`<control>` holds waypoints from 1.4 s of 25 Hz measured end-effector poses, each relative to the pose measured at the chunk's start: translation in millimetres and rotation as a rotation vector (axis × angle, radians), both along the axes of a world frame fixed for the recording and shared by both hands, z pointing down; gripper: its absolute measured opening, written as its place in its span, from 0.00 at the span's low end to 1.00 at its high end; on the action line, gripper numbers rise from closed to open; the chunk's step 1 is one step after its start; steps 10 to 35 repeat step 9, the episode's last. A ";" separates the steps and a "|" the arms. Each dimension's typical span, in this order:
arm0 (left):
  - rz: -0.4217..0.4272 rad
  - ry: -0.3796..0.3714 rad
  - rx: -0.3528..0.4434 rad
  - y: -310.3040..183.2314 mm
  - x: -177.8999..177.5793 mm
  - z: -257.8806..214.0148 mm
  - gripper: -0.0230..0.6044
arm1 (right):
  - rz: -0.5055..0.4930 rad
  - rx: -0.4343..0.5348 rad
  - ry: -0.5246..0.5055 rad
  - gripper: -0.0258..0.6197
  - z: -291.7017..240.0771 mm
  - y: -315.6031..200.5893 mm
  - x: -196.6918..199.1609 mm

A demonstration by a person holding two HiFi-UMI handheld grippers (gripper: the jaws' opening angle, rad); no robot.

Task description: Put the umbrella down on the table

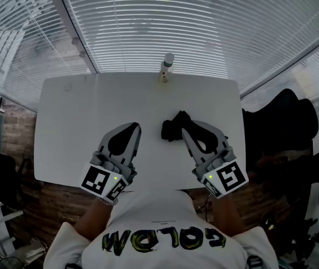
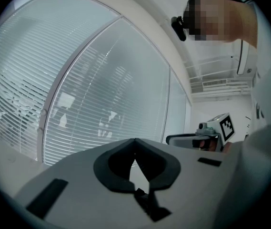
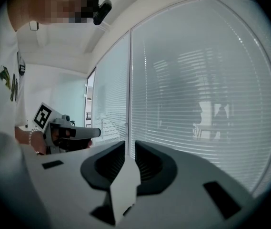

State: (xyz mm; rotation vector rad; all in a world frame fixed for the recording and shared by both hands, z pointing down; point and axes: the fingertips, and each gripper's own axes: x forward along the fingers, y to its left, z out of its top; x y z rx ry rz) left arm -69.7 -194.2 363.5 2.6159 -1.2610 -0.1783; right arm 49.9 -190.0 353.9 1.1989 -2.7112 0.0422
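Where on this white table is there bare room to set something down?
The whole left half of the table is bare, from its left edge to the left claw. So is the strip behind the umbrella, up to the bottle. Crowded: the near middle, around the right claw.

This looks like an office meeting room: glass walls (image 3: 107, 104) hung with slatted blinds (image 1: 148, 21) enclose a plain white table (image 1: 75, 122), a black office chair (image 1: 282, 122) just beside it.

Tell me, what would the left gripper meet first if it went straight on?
Bare table lies ahead of the left gripper; probably the small bottle at the far edge comes first, though depth is unclear.
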 end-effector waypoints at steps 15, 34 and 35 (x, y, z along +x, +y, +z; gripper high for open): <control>0.000 0.001 0.001 4.2 3.4 -2.8 0.05 | -0.004 0.014 0.002 0.15 -6.1 4.9 2.6; 0.000 0.001 0.001 4.2 3.4 -2.8 0.05 | -0.004 0.014 0.002 0.15 -6.1 4.9 2.6; 0.000 0.001 0.001 4.2 3.4 -2.8 0.05 | -0.004 0.014 0.002 0.15 -6.1 4.9 2.6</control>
